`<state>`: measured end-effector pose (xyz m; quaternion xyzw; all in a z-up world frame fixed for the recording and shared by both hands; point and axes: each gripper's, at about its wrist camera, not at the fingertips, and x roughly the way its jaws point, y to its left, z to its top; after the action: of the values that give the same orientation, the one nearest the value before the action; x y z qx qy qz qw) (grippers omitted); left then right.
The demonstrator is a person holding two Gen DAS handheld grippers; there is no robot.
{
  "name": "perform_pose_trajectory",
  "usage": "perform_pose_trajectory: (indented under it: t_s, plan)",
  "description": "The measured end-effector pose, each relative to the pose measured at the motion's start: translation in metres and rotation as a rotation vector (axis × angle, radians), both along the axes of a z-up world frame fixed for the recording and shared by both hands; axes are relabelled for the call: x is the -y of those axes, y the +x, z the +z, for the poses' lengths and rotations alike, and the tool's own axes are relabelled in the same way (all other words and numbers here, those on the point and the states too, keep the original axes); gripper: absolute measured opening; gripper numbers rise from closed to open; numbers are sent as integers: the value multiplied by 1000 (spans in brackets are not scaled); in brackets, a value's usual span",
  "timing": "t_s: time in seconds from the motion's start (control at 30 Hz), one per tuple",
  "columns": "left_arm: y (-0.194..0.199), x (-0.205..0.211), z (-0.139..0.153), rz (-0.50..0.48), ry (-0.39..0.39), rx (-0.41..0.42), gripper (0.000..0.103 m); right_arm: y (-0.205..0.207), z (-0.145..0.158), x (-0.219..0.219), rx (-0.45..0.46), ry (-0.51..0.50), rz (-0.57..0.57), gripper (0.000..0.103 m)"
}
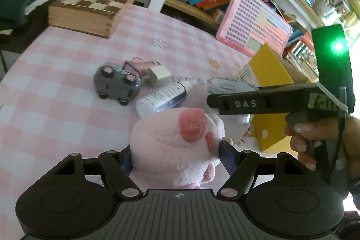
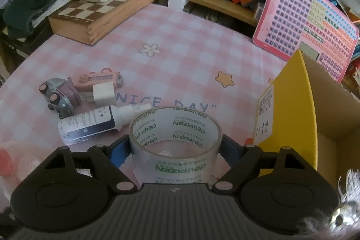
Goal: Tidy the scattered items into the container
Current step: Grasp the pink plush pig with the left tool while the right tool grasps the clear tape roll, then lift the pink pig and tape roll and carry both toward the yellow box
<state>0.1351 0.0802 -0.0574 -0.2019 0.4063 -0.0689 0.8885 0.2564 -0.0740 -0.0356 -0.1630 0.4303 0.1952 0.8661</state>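
Left-wrist view: toy car (image 1: pixel 117 82), charger plug (image 1: pixel 157 73), spray bottle (image 1: pixel 162 98) loose at centre of pink checked cloth (image 1: pixel 67 55). Left gripper (image 1: pixel 174 150) clamped on pink plush toy (image 1: pixel 177 145), bottom centre. Right-wrist view: right gripper (image 2: pixel 175 145) clamped on clear tape roll (image 2: pixel 174 138), lower centre; yellow cardboard box (image 2: pixel 292 105) at right edge, open. Step, as judged: carrying both to box. Next: swing right over opening, release.

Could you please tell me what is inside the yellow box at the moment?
The box shows only bare cardboard walls and a strip of floor in the right wrist view. Its near yellow wall hides the rest, so items could lie there unseen.
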Motion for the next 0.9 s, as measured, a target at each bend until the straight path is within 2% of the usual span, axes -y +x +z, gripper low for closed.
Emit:
perform_pose_trajectory:
  t_s: [0.2, 0.47, 0.9]
  plan:
    - [-15, -13, 7, 33, 1, 13, 75, -18, 19, 3, 32, 53, -25, 83]
    - [-44, -22, 23, 46, 18, 41, 75, -65, 42, 11, 78, 161, -39, 83]
    - [-98, -28, 48, 105, 53, 94, 75, -156, 61, 26, 149, 219, -42, 83]
